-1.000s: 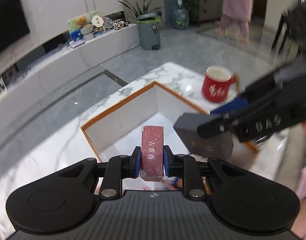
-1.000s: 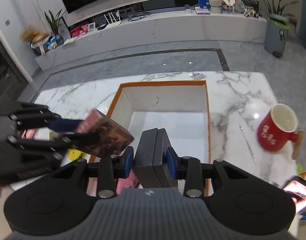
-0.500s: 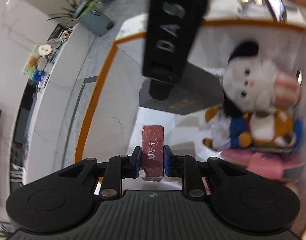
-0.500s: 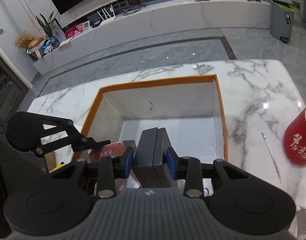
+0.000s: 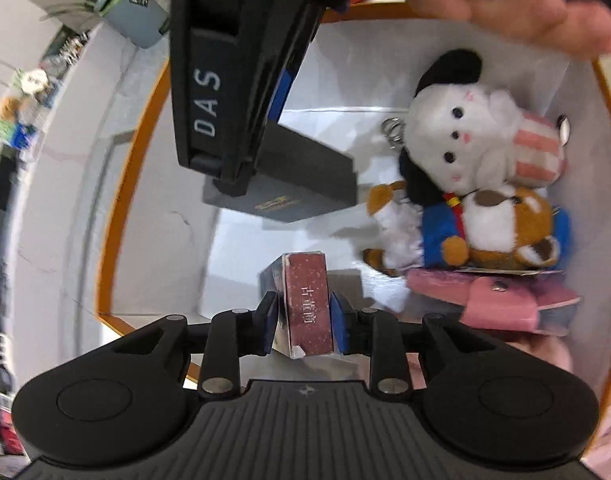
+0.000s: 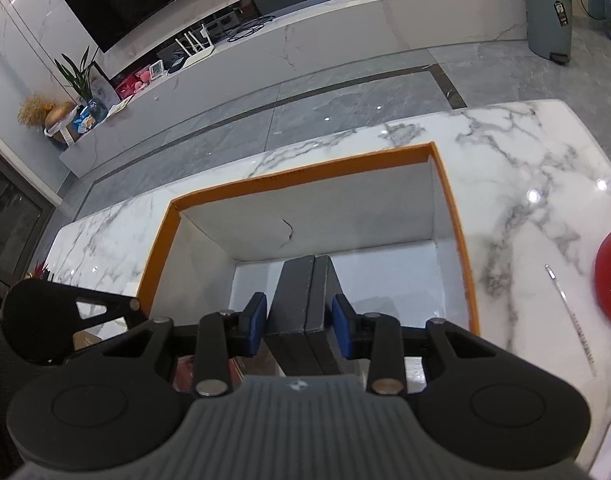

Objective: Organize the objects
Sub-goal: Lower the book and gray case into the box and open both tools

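My left gripper (image 5: pixel 301 318) jaws are opening off the small maroon carton (image 5: pixel 307 304) (now down inside the orange-rimmed white box (image 5: pixel 117 184)); my right gripper (image 6: pixel 299 320) clamps the dark grey box (image 6: pixel 303 300)

Both wrist views over orange-rimmed box (image 5: pixel 117 184)

1. My left claw (image 5: pixel 303 320) is matte black, with two blue pads on the inner faces of its fingers.
2. Each finger hangs on flat black linkage bars pinned with round silver screws.
3. Behind the bars I see two broad rounded black housings, each with a shallow circular disc, and between them a ribbed grey grip bearing a small cross-shaped mark.
4. My right claw (image 6: pixel 298 320) has the same build: blue pads, silver screws, twin discs, ribbed grey centre.
5. From the left camera, the right claw's black side reads "DAS" in pale letters.
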Demonstrator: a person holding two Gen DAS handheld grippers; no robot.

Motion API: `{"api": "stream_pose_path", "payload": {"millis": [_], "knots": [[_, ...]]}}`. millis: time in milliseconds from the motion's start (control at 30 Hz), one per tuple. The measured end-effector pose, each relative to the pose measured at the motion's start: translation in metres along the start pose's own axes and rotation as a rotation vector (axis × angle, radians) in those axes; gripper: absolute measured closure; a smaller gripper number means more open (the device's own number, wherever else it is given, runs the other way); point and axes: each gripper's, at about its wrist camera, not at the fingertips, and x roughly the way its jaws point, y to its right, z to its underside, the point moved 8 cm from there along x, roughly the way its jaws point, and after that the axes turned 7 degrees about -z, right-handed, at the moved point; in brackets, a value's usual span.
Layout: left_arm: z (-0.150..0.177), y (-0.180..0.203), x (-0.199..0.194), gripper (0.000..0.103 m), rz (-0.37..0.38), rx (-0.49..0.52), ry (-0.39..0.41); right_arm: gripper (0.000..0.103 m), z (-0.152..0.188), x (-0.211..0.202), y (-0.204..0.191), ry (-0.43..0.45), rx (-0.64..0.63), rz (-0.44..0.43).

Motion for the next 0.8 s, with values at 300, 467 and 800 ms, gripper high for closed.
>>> {"api": "stream_pose_path", "payload": {"millis": [300,467,800], "knots": [[0.002,-0.004,-0.012,0.055,0.041,-0.098,0.035,0.065,0.01,0.007,-0.004,-0.013,0.032,-0.035],[0.008,-0.007,-0.021,0.055,0.024,-0.126,0.045,0.065,0.014,0.013,-0.009,-0.005,0.029,-0.048],[0.017,-0.007,-0.021,0.055,0.014,-0.156,0.057,0.103,0.028,0.024,-0.015,-0.093,0.146,-0.128]]}}
